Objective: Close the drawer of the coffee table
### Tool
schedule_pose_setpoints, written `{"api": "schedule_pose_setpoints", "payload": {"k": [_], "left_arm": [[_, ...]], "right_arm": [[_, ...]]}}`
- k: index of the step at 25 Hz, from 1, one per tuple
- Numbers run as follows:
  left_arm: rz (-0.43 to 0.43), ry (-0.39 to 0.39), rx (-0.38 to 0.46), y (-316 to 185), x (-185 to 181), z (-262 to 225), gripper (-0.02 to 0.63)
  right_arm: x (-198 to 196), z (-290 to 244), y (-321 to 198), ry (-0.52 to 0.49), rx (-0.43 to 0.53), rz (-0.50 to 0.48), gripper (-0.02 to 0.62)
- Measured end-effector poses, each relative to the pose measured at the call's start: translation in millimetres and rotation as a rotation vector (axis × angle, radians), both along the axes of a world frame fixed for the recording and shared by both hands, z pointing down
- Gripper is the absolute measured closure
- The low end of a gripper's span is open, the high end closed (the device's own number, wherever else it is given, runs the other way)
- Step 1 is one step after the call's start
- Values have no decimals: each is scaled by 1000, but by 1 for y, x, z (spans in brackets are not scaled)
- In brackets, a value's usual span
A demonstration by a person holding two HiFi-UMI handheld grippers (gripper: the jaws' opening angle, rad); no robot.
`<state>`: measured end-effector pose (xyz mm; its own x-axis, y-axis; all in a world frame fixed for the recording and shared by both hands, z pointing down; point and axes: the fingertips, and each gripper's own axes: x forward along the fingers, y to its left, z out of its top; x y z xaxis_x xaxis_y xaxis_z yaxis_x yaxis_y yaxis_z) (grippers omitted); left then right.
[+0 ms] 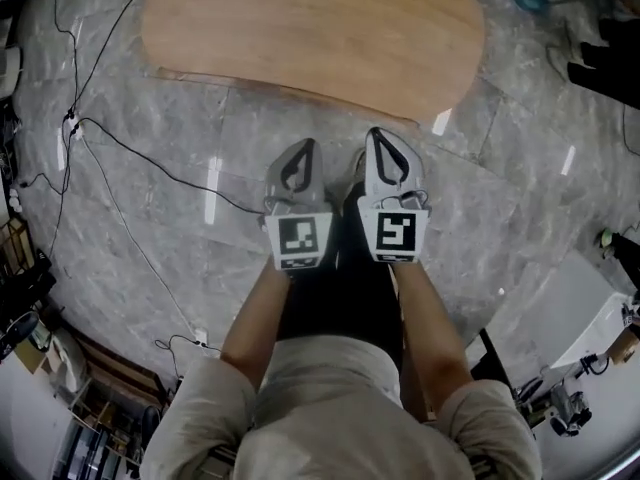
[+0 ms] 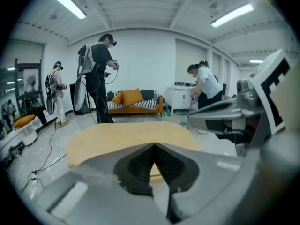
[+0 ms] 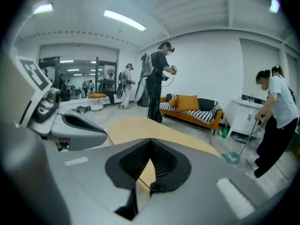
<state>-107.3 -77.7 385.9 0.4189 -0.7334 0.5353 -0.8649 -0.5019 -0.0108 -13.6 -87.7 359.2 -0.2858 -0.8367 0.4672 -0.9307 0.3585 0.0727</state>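
grey marble floor (image 1: 500, 228), orange sofa (image 2: 140, 106) against white wall (image 2: 145, 64), ceiling strip lights (image 2: 65, 3).

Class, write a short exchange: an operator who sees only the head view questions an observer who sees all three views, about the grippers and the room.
Operator: Is anything between the left gripper's jaws?
Observer: No. Its own view shows them shut, with nothing between them.
Operator: What lies beyond the table?
Observer: An orange sofa stands past its far edge.
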Motion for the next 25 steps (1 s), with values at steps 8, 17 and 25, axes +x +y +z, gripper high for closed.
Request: {"api": "schedule_pose_setpoints", "payload": {"k": [8,17,25], "left_arm": [[16,94,151,20,11,-143,584],[-30,125,242,64,46,-231,584],[-51,148,353,124,85,-292,584]], "right_arm": [[10,-158,18,-157,225,79,588],[39,-246,72,-161,297,64,589],[75,-287,144,-128,353,41,589]]}}
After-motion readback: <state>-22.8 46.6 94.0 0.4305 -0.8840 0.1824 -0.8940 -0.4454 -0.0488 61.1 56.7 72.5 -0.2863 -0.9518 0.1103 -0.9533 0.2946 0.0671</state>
